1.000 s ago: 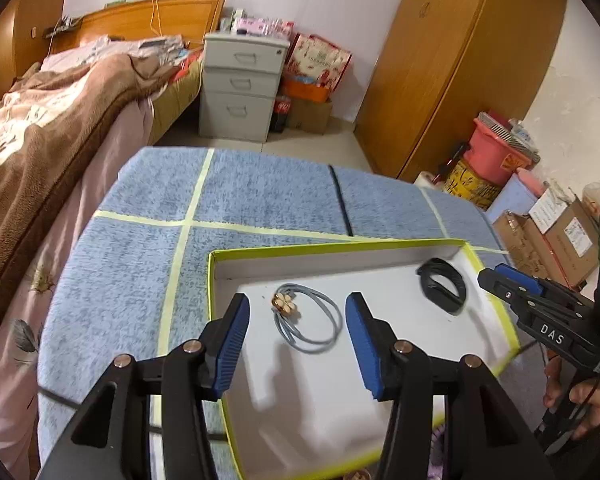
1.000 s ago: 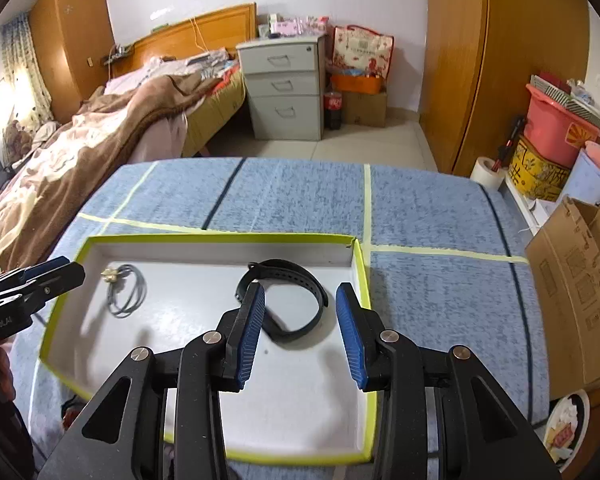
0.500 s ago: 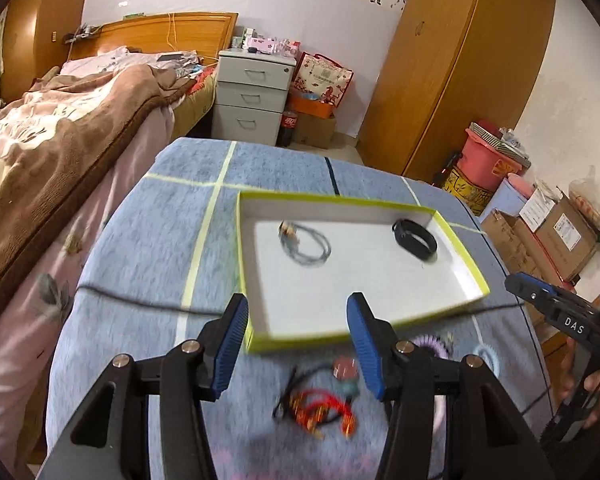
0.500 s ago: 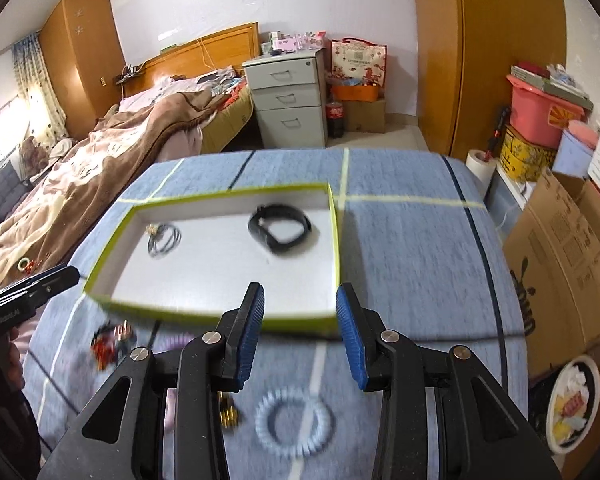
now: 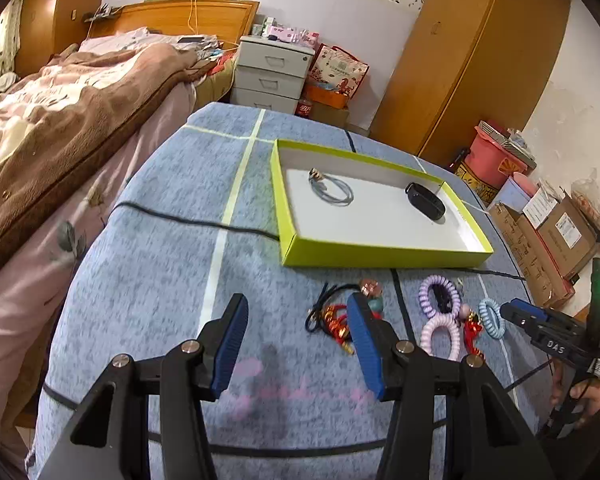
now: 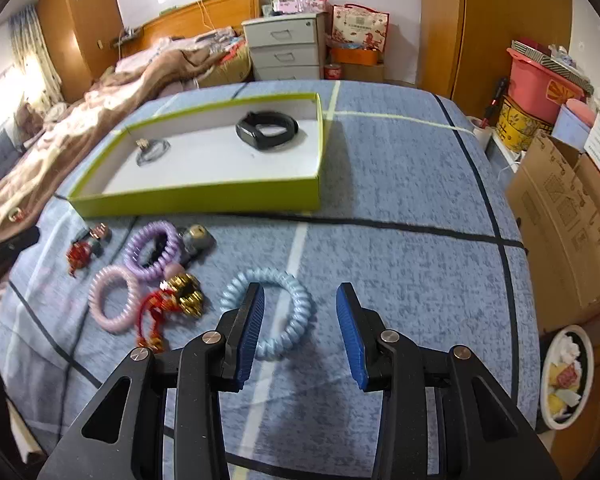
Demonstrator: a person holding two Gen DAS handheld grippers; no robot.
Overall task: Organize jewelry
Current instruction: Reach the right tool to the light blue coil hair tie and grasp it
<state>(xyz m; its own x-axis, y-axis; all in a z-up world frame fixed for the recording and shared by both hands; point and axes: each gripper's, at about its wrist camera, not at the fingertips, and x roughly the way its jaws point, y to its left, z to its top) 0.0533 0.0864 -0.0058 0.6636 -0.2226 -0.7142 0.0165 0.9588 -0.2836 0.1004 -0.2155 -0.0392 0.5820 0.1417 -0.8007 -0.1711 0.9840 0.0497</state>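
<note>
A lime-green tray (image 5: 380, 254) (image 6: 196, 200) on the blue table holds a grey cord bracelet (image 5: 332, 190) (image 6: 153, 151) and a black wristband (image 5: 426, 201) (image 6: 266, 130). Loose pieces lie in front of it: a light-blue coil tie (image 6: 288, 308) (image 5: 492, 318), a purple coil tie (image 6: 153, 250) (image 5: 438, 294), a pink coil tie (image 6: 114, 298) (image 5: 440, 334), and red-and-gold charms (image 6: 172, 300) (image 5: 338, 322). My left gripper (image 5: 296, 344) is open above the table, left of the charms. My right gripper (image 6: 300, 328) is open and empty, hovering over the light-blue tie.
A bed with a brown blanket (image 5: 60, 112) borders the table's left side. Cardboard boxes (image 6: 564, 220) and a pink bin (image 6: 540, 80) stand to the right. A black cable (image 5: 188, 222) crosses the table. A white drawer unit (image 5: 272, 76) stands behind.
Both grippers have pulled back from over the tray toward the table's near side. The loose hair ties and charms have come into view. Both stay open.
</note>
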